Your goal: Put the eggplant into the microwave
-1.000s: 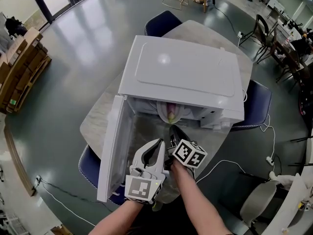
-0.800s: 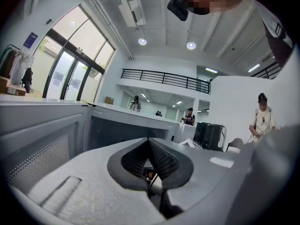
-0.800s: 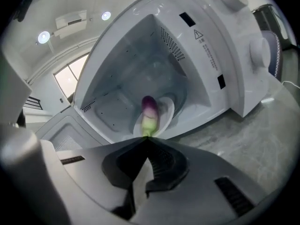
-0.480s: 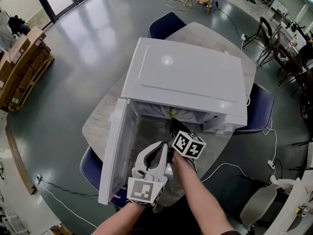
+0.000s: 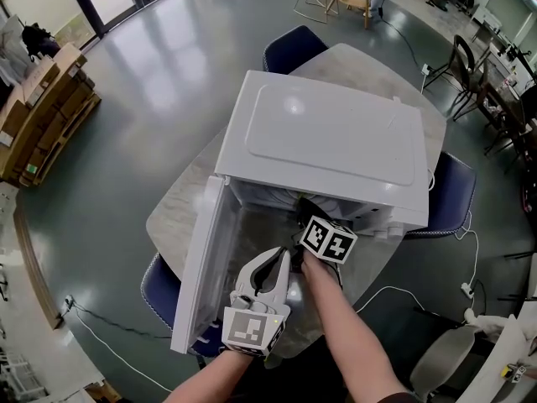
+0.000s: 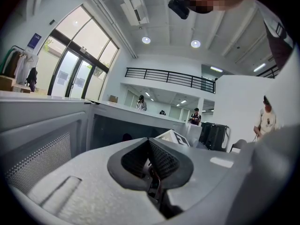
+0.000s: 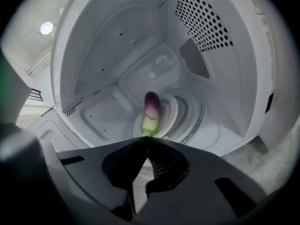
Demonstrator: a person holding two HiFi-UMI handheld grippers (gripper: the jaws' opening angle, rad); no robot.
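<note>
The white microwave stands on a grey table with its door swung open to the left. In the right gripper view a purple eggplant with a green stem end juts from my right gripper into the oven cavity, above the glass turntable. The jaws are shut on the stem end. In the head view the eggplant is hidden under the microwave's top. My left gripper hovers before the open door, beside the right forearm, shut with nothing in it.
The table leaves only narrow margins round the microwave. Blue chairs stand at the far side, right and near left. A white cable runs over the floor at right. Perforated vents line the cavity wall.
My right gripper has gone further into the microwave with the eggplant, which has passed out of the head view under the oven's top. The left gripper has stayed put.
</note>
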